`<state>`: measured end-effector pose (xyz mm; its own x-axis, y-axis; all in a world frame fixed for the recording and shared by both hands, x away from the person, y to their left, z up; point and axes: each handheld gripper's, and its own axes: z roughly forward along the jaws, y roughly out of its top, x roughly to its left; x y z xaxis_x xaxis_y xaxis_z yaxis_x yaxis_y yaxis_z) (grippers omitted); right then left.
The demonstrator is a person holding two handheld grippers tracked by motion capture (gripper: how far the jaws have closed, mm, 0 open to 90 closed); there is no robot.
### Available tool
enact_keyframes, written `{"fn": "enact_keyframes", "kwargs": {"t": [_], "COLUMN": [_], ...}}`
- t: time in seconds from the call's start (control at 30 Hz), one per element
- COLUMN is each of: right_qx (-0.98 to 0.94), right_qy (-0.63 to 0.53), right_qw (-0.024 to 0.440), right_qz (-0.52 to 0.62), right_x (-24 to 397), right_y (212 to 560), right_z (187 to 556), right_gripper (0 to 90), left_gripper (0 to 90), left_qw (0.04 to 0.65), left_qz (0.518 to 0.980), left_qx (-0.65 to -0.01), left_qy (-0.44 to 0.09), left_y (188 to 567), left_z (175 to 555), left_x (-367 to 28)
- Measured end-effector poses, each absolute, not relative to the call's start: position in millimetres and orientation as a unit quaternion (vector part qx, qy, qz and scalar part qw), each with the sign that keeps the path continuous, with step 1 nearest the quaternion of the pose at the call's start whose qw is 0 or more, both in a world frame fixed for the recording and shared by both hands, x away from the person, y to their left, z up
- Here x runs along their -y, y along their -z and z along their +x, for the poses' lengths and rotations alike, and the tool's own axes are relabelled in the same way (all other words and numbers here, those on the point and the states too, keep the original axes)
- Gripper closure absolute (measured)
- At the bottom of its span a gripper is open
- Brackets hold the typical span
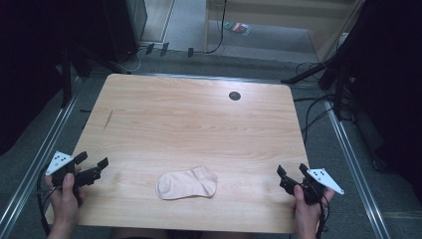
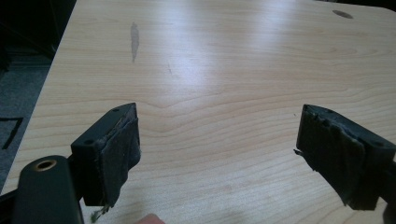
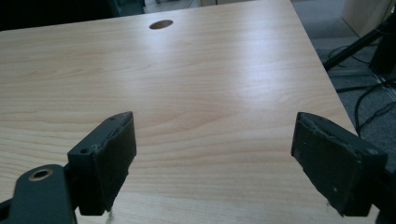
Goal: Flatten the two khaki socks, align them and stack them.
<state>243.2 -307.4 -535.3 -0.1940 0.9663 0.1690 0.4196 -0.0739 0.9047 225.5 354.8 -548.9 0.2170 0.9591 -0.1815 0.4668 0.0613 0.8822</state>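
- Person's forearms cut off by the bottom edge of the high view; left hand (image 1: 63, 196) and right hand (image 1: 304, 211) each wrap a gripper handle, hiding most of it.
- Floor around the desk (image 1: 199, 124) is dark; cables and stand legs at the right are hard to make out. A small coloured item lies on the far floor, too small to identify.
- Sock (image 1: 187, 183), pale pink, lies flat on the desk near the front edge, about midway between the two grippers, toe end to the left, cuff to the right.
- Left gripper (image 1: 92, 168) sits at the desk's front left corner, jaws apart, nothing between them; sock is well apart from it, off to its right.
- Right gripper (image 1: 291, 172) sits at the front right corner, jaws apart and empty; sock is well apart, off to its left.
- Left gripper view: left gripper (image 2: 217, 144) jaws wide over bare wood; a dark streak (image 2: 134, 39) marks the desk farther off; a fingertip edge is cut off at the bottom.
- Right gripper view: right gripper (image 3: 212, 149) jaws wide over bare wood; round hole (image 3: 161, 24) in the desk near the far edge. Pad faces look frayed.
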Motion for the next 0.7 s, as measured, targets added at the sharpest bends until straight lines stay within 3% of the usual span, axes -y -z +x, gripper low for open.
{"fn": "enact_keyframes", "kwargs": {"t": [0.7], "right_qx": [-0.604], "right_qy": [-0.452], "right_qw": [0.305], "right_qz": [0.582], "right_x": [299.7], "right_y": [544.6], "right_z": [243.8], "right_gripper": [14.4], "left_gripper": [14.3], "left_qw": [0.436], "left_qz": [0.644], "left_qx": [-0.569], "left_qy": [-0.267], "left_y": [551.0], "left_z": [229.3], "left_x": [-348.4]}}
